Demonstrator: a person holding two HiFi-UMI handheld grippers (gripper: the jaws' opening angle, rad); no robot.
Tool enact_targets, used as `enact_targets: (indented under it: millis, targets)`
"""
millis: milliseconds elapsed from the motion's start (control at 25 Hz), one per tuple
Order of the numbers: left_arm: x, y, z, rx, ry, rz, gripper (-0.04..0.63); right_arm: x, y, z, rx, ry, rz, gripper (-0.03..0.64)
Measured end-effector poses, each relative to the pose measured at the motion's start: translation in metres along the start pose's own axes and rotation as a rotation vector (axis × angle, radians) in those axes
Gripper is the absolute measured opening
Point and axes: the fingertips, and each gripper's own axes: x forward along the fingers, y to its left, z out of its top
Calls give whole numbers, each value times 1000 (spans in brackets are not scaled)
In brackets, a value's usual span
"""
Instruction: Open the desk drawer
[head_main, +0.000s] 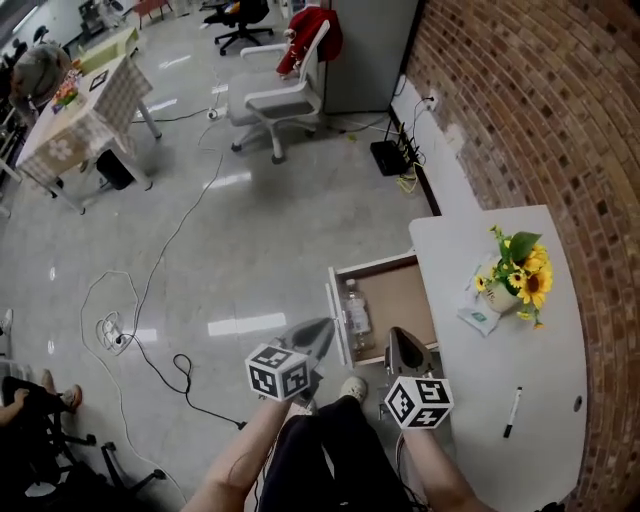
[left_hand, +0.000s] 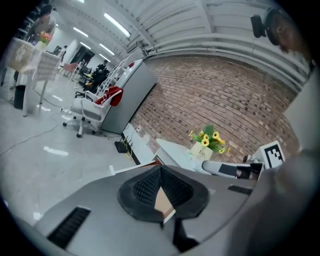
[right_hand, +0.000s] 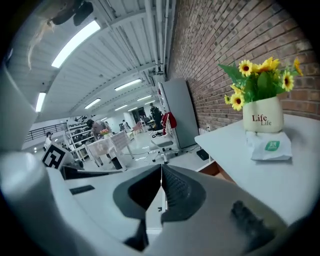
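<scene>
The desk drawer (head_main: 398, 298) stands pulled out from the left side of the white desk (head_main: 520, 350), its white front panel (head_main: 338, 318) facing the floor side. A clear bottle (head_main: 356, 313) lies inside it. My left gripper (head_main: 322, 330) hangs just left of the drawer front with its jaws shut on nothing; in the left gripper view its gripper (left_hand: 161, 169) shows the jaws meeting above the drawer's edge (left_hand: 131, 168). My right gripper (head_main: 399, 340) is over the drawer's near end, also shut and empty (right_hand: 161, 167).
On the desk stand a vase of sunflowers (head_main: 517, 275), a tissue pack (head_main: 480, 318) and a pen (head_main: 513, 410). A brick wall (head_main: 540, 100) runs along the right. An office chair (head_main: 285, 95), a cloth-covered table (head_main: 85, 115) and floor cables (head_main: 150, 330) lie to the left.
</scene>
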Motion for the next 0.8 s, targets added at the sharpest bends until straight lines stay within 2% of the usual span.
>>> enact_targets:
  millis: [160, 320, 520, 720, 800]
  targets:
    - [-15, -50, 22, 64, -15, -19, 9, -26, 10, 22, 34, -6, 42, 12]
    - [-21, -94, 44, 172, -39, -48, 9, -45, 19, 51, 36, -55, 72, 12]
    - [-33, -138, 53, 203, -63, -82, 9, -84, 16, 71, -1, -101, 45, 12]
    - [-21, -169, 66, 338, -71, -136, 9, -104, -1, 94, -2, -175, 8, 12]
    - [-16, -177, 61, 364, -59, -137, 9, -112, -11, 95, 4, -183, -10, 12]
